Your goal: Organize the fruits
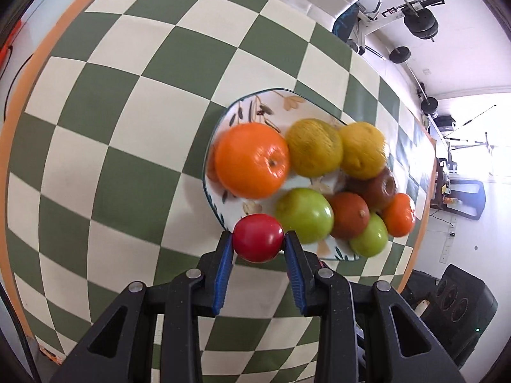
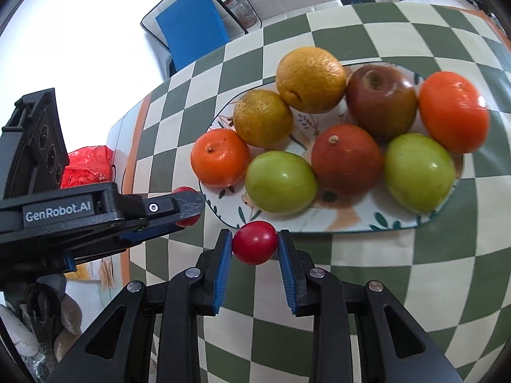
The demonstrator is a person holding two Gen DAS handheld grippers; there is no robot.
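Gripping one small red fruit (image 1: 258,238) each, your left gripper (image 1: 258,239) and right gripper (image 2: 254,247) sit narrowed at the plate's (image 2: 335,220) seven o'clock rim, the right's red fruit (image 2: 254,246) pinched.

Two close fisheye views are taken along gripper fingers, angled down at a checkered table (image 1: 105,146). From the left wrist, the fruit plate (image 1: 255,102) is seen toward two o'clock; from the right wrist, the same plate (image 2: 351,220) is seen toward one o'clock, with the left gripper (image 2: 191,206) caught at nine o'clock. The plate is shared by both views.
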